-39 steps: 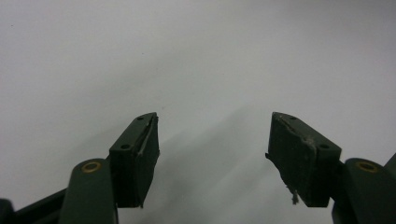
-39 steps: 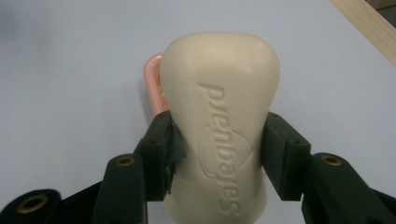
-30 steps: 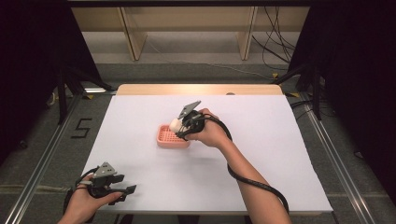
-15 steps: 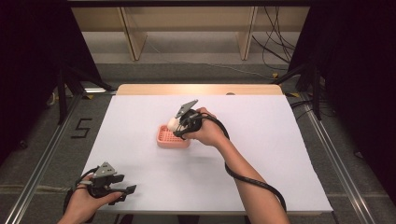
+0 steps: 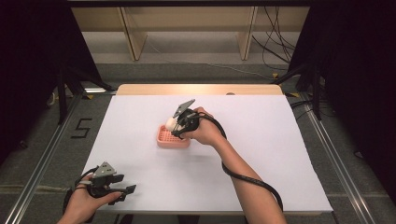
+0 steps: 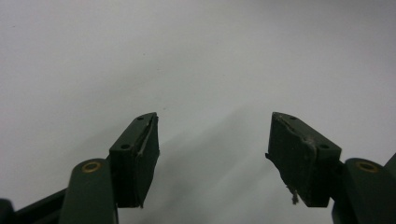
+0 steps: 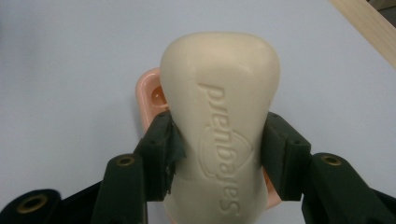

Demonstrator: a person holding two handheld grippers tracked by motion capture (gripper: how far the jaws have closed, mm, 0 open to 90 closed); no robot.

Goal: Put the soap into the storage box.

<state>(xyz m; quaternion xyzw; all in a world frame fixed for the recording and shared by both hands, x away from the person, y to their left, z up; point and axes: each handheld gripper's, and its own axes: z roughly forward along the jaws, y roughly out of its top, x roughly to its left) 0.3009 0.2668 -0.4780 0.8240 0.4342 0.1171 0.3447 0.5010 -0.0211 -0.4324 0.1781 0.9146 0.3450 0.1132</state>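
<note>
Little has moved over the last second: the cream soap bar [image 7: 219, 121] stays clamped between the right gripper [image 5: 180, 125]'s jaws, just above the pink soap dish [image 5: 167, 138] at mid-table. Near the white table [image 5: 280, 154]'s front left corner, the left gripper [image 5: 122, 191] rests with jaws wide apart, holding nothing.

Table [image 5: 289, 140]: white surface, with a bare wooden strip [image 5: 201, 89] along its 12 o'clock edge. Floor [image 5: 37, 140]: grey, marked with a black numeral "5" [image 5: 80, 128] at 9 o'clock of the table. Wooden shelf uprights [image 5: 131, 32] stand beyond at 12 o'clock; loose black cables [image 5: 273, 46] at 1 o'clock.
</note>
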